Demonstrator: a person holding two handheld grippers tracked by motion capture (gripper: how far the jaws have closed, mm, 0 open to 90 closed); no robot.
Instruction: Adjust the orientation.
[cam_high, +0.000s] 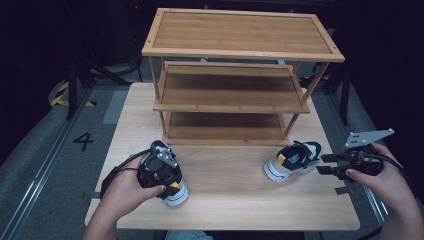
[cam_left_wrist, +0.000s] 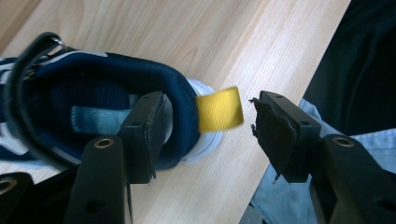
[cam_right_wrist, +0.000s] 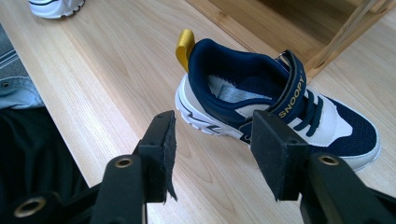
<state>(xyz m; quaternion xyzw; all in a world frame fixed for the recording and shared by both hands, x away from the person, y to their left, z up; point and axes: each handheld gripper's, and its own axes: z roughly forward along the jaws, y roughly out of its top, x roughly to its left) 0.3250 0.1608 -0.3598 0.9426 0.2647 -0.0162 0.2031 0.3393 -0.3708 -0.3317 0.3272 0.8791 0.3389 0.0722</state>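
- Left gripper (cam_left_wrist: 208, 135) is spread wide over the near-left sneaker (cam_left_wrist: 93, 121), one jaw inside the heel collar, the other outside past the yellow pull tab (cam_left_wrist: 219, 108); a close now might pinch only the tab and let the shoe swing.
- Right gripper (cam_right_wrist: 212, 149), jaws apart and holding nothing, hovers short of the right sneaker (cam_right_wrist: 280, 112) on the table (cam_high: 225, 200).
- The high view adds the bamboo shoe rack (cam_high: 235, 75) behind, its shelves bare.

Two shoes on the table (cam_high: 235, 200): one (cam_high: 167, 172) at the left, one (cam_high: 292, 160) at the right, each with one yellow heel tab (cam_left_wrist: 219, 108) and, on the right one, one strap (cam_right_wrist: 294, 88). One wooden rack (cam_high: 240, 75) with three shelves. Two grippers, left (cam_left_wrist: 210, 135) and right (cam_right_wrist: 212, 154), two jaws each. Two hands (cam_high: 125, 192) in the high view. On the floor one painted digit (cam_high: 83, 140), and perhaps two yellow-and-black tape marks (cam_high: 62, 95); it's too dark there to be sure
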